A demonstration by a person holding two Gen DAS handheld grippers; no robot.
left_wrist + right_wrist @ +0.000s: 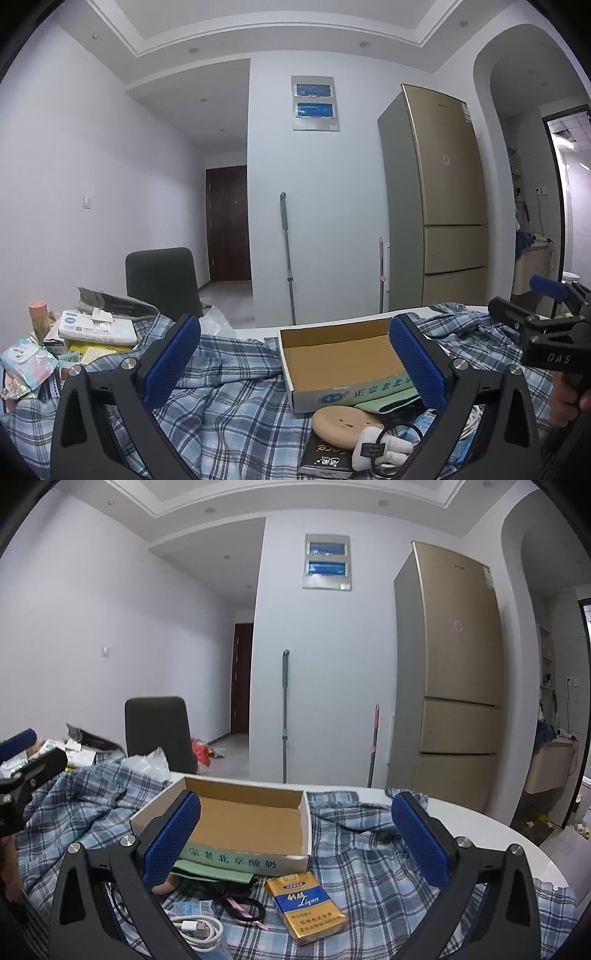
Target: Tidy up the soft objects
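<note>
**Both grippers spread above the clutter, nothing held yet**

Landmark for all positions: open cardboard box (243,823), sitting empty on the cloth.

Largest soft item: blue plaid shirt (369,864), spread crumpled under and around the box on every side, covering most of the white table (498,834). Judged light, limp, non-slippery; bound to drape and drag neighbours if lifted by one corner. Best taken at a raised fold right of the box, clear of the small items. Box and clutter resting on it, so probably last to move.

Near edge of the box, leftward: round tan plush cushion (343,424), touching a small white plush toy (384,448) with a black ring attached. Both judged squashy and light; a pinch across the cushion's rim or the toy's body should hold. Green pouch (210,871) tucked against the box's near wall, partly hidden.

Near side of the box, not soft: gold cigarette pack (306,908), white charging cable (199,928), black hair tie (242,908).

Far left of the box: stacked tissue and wipe packs (96,328).

Left gripper (295,363): fingers wide apart, empty, hovering over the box's near left corner. Right gripper (295,843): fingers likewise released, empty, straddling the box's near right side.

Task judged at its start; no soft item inside the box.
</note>
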